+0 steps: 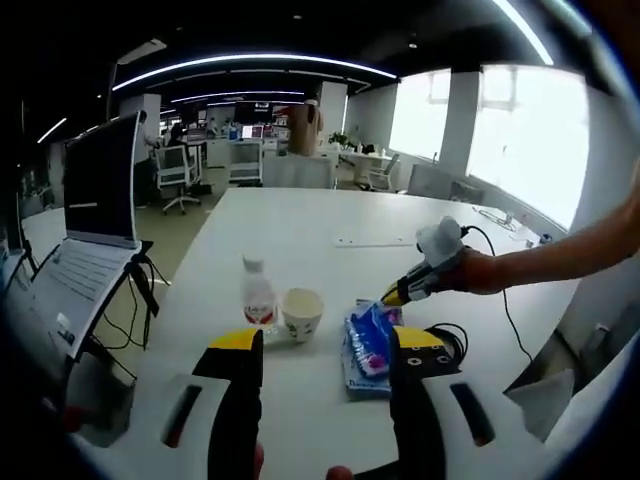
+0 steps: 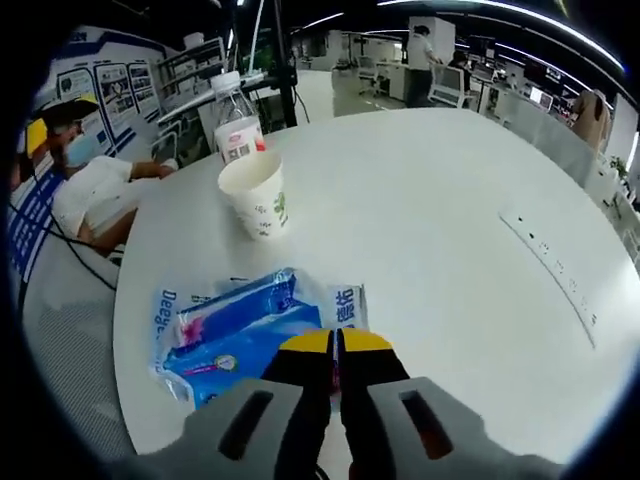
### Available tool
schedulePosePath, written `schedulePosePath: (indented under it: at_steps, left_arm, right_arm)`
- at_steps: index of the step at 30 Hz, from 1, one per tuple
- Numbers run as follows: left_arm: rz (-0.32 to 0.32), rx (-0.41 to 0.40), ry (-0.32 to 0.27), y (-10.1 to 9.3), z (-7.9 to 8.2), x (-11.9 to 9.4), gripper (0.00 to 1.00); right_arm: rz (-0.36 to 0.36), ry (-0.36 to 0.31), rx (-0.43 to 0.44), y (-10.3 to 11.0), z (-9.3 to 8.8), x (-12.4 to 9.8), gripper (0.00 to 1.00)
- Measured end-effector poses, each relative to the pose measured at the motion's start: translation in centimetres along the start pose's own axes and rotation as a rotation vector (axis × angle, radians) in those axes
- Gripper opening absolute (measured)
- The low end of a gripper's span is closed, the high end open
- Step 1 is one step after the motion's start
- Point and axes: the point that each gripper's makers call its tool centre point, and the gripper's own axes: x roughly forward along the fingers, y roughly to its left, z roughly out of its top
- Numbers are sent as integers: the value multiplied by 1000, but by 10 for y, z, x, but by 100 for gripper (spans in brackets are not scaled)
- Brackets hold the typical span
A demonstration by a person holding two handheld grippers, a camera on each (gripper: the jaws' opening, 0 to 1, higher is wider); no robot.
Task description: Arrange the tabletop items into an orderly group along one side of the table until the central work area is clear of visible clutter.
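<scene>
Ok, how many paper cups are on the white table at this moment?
1. The paper cup stands upright near the table edge, between the water bottle and the blue packet; the right gripper view shows the same cup. Others could be hidden behind the jaws.

left gripper (image 1: 325,345): jaws spread wide apart, rising from the bottom of its own view.
right gripper (image 2: 336,342): jaws pressed together, yellow tips touching; in the left gripper view held out by the person's forearm (image 1: 560,255).

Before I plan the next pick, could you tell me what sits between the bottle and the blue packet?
The paper cup, standing between the bottle and the blue packet in the left gripper view.
</scene>
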Motion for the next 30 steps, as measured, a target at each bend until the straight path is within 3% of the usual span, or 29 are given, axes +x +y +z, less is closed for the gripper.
schedulePosePath:
  at_steps: [11, 16, 25, 30]
  left_arm:
    - [-22, 12, -8, -4, 6, 5, 50]
    - [-28, 13, -9, -12, 7, -1, 50]
    - [-11, 7, -11, -9, 5, -5, 50]
    - [-11, -5, -8, -6, 2, -4, 50]
  right_arm:
    - [-18, -6, 27, -6, -15, -13, 1]
    - [-12, 8, 14, -5, -13, -11, 10]
    - [28, 22, -29, 0, -5, 5, 13]
    - [59, 14, 22, 2, -7, 14, 12]
